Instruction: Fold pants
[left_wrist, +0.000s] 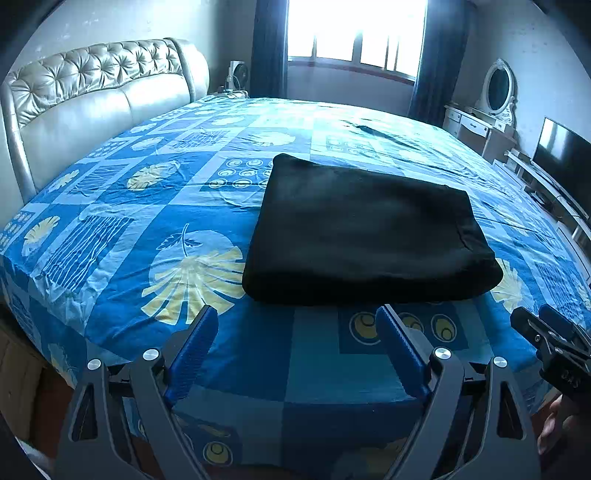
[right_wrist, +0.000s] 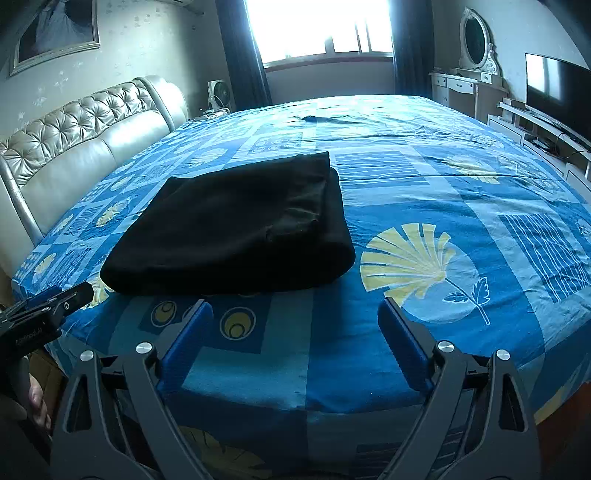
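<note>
The pants (left_wrist: 369, 236) lie on the bed (left_wrist: 147, 206) as a compact black rectangle of several layers, near the edge of the mattress closest to the cameras. The bundle looks squared and settled; by its shape the folding appears complete or very nearly so.

Left gripper (left_wrist: 297, 325): fingers spread wide, nothing between them, held above the sheet just short of the near edge of the pants. Not touching the cloth.

Right gripper (right_wrist: 295, 317): fingers likewise spread wide and empty, held off the near edge of the bundle. Not touching the cloth.

Relation of note: the pants lie straight ahead of both tools, slightly to the right of the left gripper's line and to the left of the right gripper's line, so the bundle sits between the two. Its long axis runs across the view, side to side, parallel to the near mattress edge. The rounded fold faces the tools; the layered open ends show at the bundle's right side in the right wrist view. The left gripper appears marginally nearer the near edge, though the difference is slight.

Assessment: should a further fold be wanted, it would go across the long axis, each tool taking one end. Risk: the stacked layers could slip apart if only the top one is caught.
</note>
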